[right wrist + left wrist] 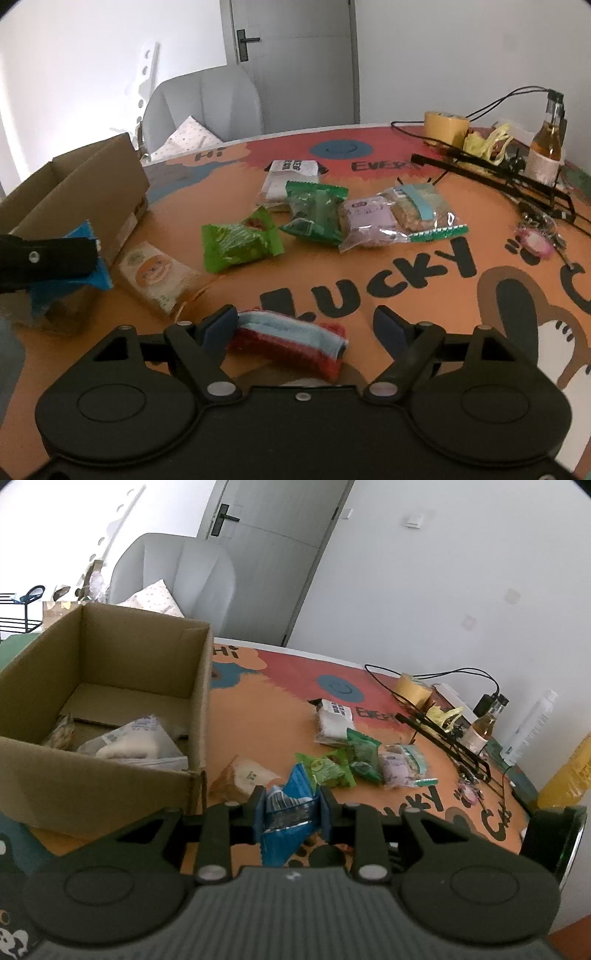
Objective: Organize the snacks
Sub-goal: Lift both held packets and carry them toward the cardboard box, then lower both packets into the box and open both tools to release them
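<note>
My left gripper [291, 805] is shut on a blue snack packet [286, 812], held just right of an open cardboard box [110, 775] with a white packet [133, 742] and another snack inside. In the right wrist view that blue packet [92, 280] shows at the far left beside the box [92, 184]. My right gripper [304, 321] stands open low over the table, with a red and light-blue packet [291, 343] lying between its fingers. The left pad sits by the packet's end and the right pad is apart from it. A bread packet [159, 277], two green packets [240, 242] [314, 214] and a purple packet [369, 218] lie beyond.
A white packet [291, 173] and a clear-wrapped bar [417, 210] lie mid-table on the orange printed cloth [369, 295]. At the back right stand a tape roll [445, 127], a black wire rack [498, 173], a bottle [546, 151] and a pink keyring [535, 240]. A grey chair [203, 107] is behind the table.
</note>
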The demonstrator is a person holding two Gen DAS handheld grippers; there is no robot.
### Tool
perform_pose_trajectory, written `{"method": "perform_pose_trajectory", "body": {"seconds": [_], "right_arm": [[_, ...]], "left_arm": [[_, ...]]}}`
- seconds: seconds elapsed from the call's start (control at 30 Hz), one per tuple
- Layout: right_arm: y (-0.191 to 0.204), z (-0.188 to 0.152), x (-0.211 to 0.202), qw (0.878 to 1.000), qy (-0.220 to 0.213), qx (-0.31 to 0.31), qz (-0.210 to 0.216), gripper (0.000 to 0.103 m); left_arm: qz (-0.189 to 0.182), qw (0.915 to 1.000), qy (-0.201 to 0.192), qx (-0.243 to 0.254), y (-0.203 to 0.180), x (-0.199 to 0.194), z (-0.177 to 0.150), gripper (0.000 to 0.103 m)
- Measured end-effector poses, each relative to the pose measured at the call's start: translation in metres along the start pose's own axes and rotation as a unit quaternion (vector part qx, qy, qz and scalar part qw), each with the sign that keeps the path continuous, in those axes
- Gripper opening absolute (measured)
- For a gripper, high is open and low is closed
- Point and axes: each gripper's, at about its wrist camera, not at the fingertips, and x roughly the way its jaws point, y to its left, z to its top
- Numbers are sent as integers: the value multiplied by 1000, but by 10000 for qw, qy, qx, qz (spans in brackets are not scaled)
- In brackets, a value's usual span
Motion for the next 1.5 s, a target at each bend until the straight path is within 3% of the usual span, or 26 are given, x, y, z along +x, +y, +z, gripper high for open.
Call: {"method": "perform_pose_trajectory", "body": {"seconds": [0.07, 0.2, 0.27, 0.37, 0.43, 1.03, 1.1, 1.17, 1.2, 1.3, 1.5], "right_arm": [[4, -1, -1, 9998, -8, -142, -143, 71], [5, -3, -8, 9993, 13, -305, -212, 39], [1, -2, -12, 9996, 63, -237, -127, 33], [-4, -2, -17, 9996, 194, -142, 150, 34], [-4, -3, -21, 9991, 275, -182, 270, 42], [1, -25, -49, 9967, 457, -485, 474, 58], [2, -27, -51, 9969, 418, -535, 393, 52], [6, -28, -52, 9969, 396, -651, 189, 33], [6, -27, -53, 9968, 409, -667, 190, 18], [10, -25, -54, 9968, 416, -657, 189, 18], [24, -12, -64, 9987, 21, -463, 220, 18]], "left_arm": [[1, 10000, 0, -7, 0, 0, 0, 29], [-3, 10000, 9, -29, 1, 1, 0, 29], [-7, 10000, 22, -46, 2, 2, -1, 29], [-36, 10000, 14, -43, 1, 1, -2, 29], [-55, 10000, 18, -41, 0, 0, -2, 28], [-162, 9998, -35, -71, 3, -12, -8, 29], [-165, 9998, -51, -90, 5, -15, -8, 29], [-171, 9998, -73, -99, 6, -19, -8, 29], [-165, 9998, -88, -94, 7, -21, -8, 29], [-149, 9998, -140, -77, 10, -26, -7, 28], [-90, 9996, -253, -77, 21, -39, -2, 28]]}}
